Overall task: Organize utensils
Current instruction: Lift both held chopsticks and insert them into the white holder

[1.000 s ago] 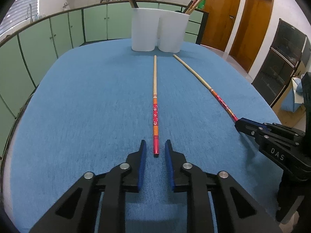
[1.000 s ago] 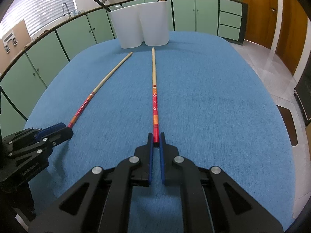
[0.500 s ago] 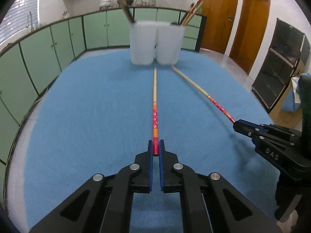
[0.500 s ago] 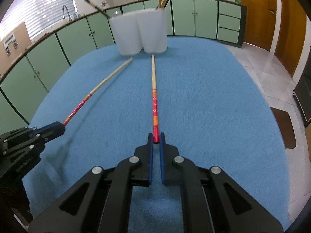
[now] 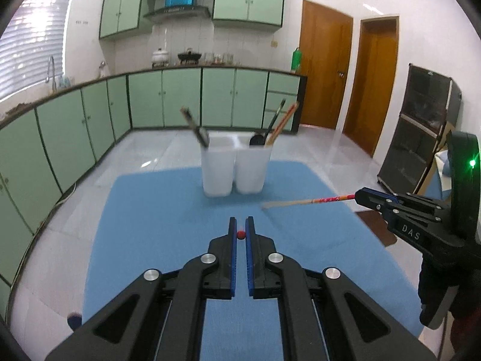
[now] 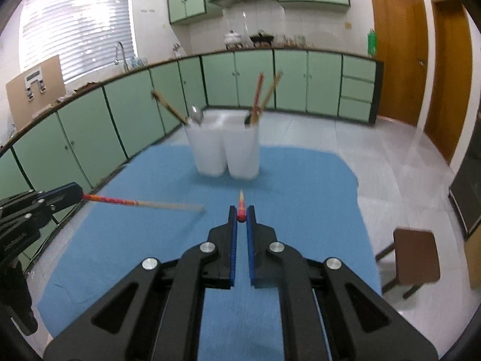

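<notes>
Two slim wooden chopsticks, pale at the tip and painted red with orange bands and small flowers toward the butt, are both off the table, one in each gripper. In the left wrist view the left gripper [image 5: 241, 228] has its blue-padded fingers [image 5: 232, 240] pinched narrow on the round red butt of the left chopstick [image 5: 240, 234], which points straight away from the lens so that only its end shows. The right gripper [image 6: 242, 215] clamps the right chopstick [image 6: 241, 207] the same way, with a short foreshortened stretch of the red-and-orange shaft visible past the pads. Each camera also catches the other stick from the side — a thin rod, blurred at its pale end, held above the cloth and aimed roughly toward the middle of the table. Beyond both sticks stands a white utensil holder [image 5: 233, 168] — smooth, slightly translucent plastic, seemingly two rounded cups joined side by side. The cup on the left carries a dark-tipped handle leaning left and a spoon; the other holds more chopsticks and a black utensil. The holder rests on a blue tablecloth [image 5: 156, 210] with a soft, felt-like nap. Around the table run matte green cabinets [image 5: 180, 99] under a dark counter, and glossy pale floor tiles.
</notes>
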`<state>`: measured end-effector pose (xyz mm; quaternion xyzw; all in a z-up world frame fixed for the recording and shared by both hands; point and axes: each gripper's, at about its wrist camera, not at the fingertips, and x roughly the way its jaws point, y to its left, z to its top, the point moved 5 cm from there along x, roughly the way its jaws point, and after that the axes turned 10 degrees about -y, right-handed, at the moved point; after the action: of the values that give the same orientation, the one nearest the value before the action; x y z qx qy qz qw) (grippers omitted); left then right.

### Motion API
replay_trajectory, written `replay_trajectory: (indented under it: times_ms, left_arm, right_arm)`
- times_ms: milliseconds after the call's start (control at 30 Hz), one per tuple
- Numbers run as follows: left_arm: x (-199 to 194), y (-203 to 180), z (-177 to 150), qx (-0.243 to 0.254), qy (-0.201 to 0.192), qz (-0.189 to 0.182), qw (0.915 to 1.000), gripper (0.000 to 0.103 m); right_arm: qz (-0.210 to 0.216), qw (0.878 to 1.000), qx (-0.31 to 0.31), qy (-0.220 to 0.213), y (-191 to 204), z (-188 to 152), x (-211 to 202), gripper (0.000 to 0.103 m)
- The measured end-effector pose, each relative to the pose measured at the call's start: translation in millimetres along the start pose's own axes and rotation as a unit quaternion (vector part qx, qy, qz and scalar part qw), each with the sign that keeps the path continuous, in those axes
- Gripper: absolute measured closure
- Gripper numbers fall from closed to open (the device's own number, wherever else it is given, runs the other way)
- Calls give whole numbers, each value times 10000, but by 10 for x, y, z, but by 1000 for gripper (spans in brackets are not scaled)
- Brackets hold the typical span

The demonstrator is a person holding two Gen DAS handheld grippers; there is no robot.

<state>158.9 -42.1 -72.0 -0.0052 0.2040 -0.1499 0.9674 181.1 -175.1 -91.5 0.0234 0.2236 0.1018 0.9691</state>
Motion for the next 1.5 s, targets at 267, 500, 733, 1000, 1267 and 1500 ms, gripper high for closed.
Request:
replay_trajectory:
  times_ms: [267, 500, 733, 1000, 1267, 1500]
  left_arm:
    - [113, -1, 429, 158, -258, -98, 9995, 98]
    - [231, -35, 596, 246, -322, -183, 9990, 98]
    - [292, -40, 1003, 315, -662, -255, 9970, 98]
    - [428, -97, 1852, 483, -1482, -142, 9877, 98]
    - [1044, -23, 2022, 389, -1376, -28, 9897, 98]
    - [1642, 101, 1667, 243, -794, 55, 9965, 98]
  right_arm:
    - [438, 9990, 2, 6, -17, 571, 133, 98]
    - [582, 9982, -131, 100, 14, 864, 250, 98]
    - [744, 9970, -74, -190, -76, 1432, 239, 98]
    - [547, 9951, -101, -821, -177, 2181, 378, 98]
    - [280, 9960, -125, -836, -257, 2294, 948, 98]
    - [353, 9987, -68, -348, -213, 1992, 1425, 98]
